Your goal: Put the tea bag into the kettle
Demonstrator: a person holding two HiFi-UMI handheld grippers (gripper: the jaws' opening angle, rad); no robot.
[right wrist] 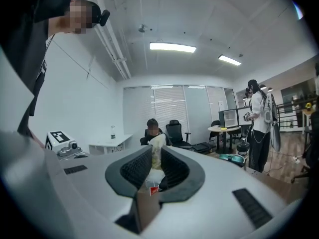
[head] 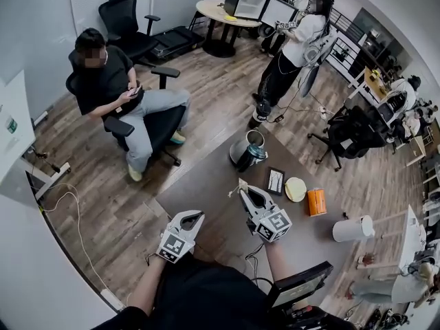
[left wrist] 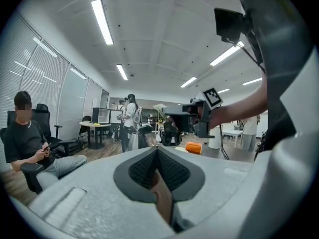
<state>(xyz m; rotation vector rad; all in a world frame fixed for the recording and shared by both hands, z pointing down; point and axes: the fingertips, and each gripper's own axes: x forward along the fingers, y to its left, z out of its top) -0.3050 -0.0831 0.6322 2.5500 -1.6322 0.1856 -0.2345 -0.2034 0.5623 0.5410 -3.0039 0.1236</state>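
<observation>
A dark brown desk (head: 213,208) with a smooth, matt top stands on a wood-plank floor (head: 206,95) in an open office. Beyond the kettle (head: 248,150), a seated person (head: 110,81) fills a black office chair and a standing person (head: 292,47) is near a round table (head: 218,9). The kettle is rounded and of shiny metal, at the desk's far edge; its top looks open, though it is too small to be sure. To the right of the kettle and nearer the wearer lie a small dark framed card (head: 275,181), a flat pale yellow disc (head: 295,189), an orange can (head: 317,201) and, furthest out, a white cylinder (head: 353,229).

The right claw (head: 245,192) is held roughly level above the desk, just short of the kettle, its ribbed black pads pinching the tea bag (right wrist: 156,153), a pale crumpled paper pouch with a red tag. The left claw (head: 197,216) hangs lower and left of the kettle, well apart from it, forearm reaching in from below, jaws pressed together with nothing between them
</observation>
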